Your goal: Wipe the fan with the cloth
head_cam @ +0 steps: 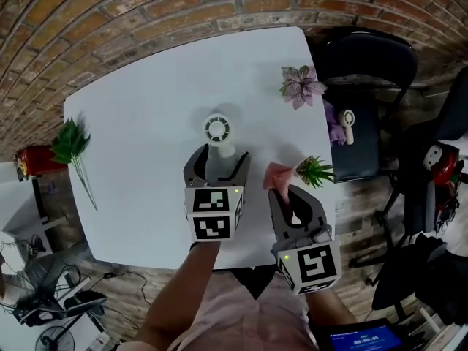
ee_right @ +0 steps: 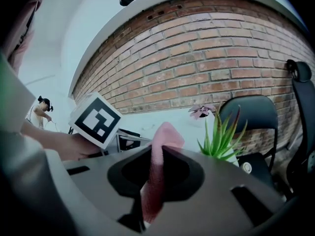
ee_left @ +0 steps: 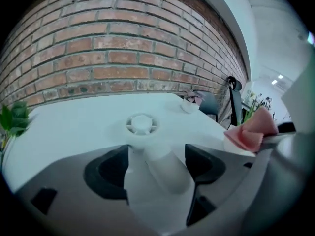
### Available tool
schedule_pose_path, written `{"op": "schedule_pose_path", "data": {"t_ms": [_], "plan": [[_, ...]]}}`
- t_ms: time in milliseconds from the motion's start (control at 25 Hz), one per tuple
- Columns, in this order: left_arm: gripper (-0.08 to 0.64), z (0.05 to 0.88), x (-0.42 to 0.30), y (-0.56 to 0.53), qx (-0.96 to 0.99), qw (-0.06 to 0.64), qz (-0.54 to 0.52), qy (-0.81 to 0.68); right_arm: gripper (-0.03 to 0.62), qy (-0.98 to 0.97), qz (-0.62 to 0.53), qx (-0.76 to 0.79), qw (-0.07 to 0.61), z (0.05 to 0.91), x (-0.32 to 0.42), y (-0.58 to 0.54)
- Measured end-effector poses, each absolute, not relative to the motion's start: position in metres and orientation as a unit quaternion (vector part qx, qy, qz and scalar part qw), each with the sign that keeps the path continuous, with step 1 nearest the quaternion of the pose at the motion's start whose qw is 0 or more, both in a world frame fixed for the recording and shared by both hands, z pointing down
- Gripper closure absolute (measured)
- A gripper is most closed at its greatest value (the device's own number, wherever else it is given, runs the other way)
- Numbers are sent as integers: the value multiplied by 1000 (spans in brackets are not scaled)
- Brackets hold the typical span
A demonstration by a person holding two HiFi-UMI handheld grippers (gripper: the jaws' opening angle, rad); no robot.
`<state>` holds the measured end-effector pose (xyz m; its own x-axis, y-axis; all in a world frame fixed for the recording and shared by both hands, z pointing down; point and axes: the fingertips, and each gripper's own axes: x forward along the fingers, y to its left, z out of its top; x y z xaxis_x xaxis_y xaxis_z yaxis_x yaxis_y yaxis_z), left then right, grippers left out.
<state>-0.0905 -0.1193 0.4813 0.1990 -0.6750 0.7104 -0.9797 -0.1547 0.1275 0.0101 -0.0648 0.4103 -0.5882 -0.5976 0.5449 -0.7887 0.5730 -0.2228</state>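
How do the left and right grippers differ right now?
The left gripper has its jaws apart around the handle of the small white handheld fan, not pressing it. The right gripper is shut on the pink cloth. The left gripper reaches farther over the white table than the right gripper. Both point toward the brick wall.

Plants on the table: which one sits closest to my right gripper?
The small spiky green plant, just beside the right gripper and its pink cloth. The purple flower stands at the far corner, the leafy sprig at the left edge.
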Motion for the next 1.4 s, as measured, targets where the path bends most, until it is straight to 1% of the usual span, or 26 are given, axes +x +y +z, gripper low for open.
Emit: {"op": "schedule_pose_path", "data": {"t_ms": [200, 640, 760, 800, 840, 880, 1160, 1400], "plan": [[206, 494, -89, -120, 707, 317, 285, -565, 546, -862, 221, 408, 204, 402, 14, -64], [209, 496, -95, -106, 717, 298, 335, -533, 546, -866, 208, 411, 194, 386, 13, -59], [245, 496, -97, -103, 728, 293, 347, -514, 546, -869, 202, 408, 193, 382, 11, -56], [269, 496, -98, -101, 730, 291, 351, -508, 546, -870, 200, 408, 192, 379, 11, -56], [312, 497, -100, -99, 733, 290, 354, -502, 546, -870, 198, 408, 191, 376, 11, -55], [332, 497, -103, -97, 736, 289, 359, -495, 546, -871, 197, 409, 190, 373, 11, -54], [348, 499, -121, -67, 750, 287, 399, -443, 546, -880, 180, 402, 179, 350, 9, -48], [350, 501, -133, -38, 762, 272, 431, -400, 548, -903, 163, 354, 181, 336, -7, -32]]}}
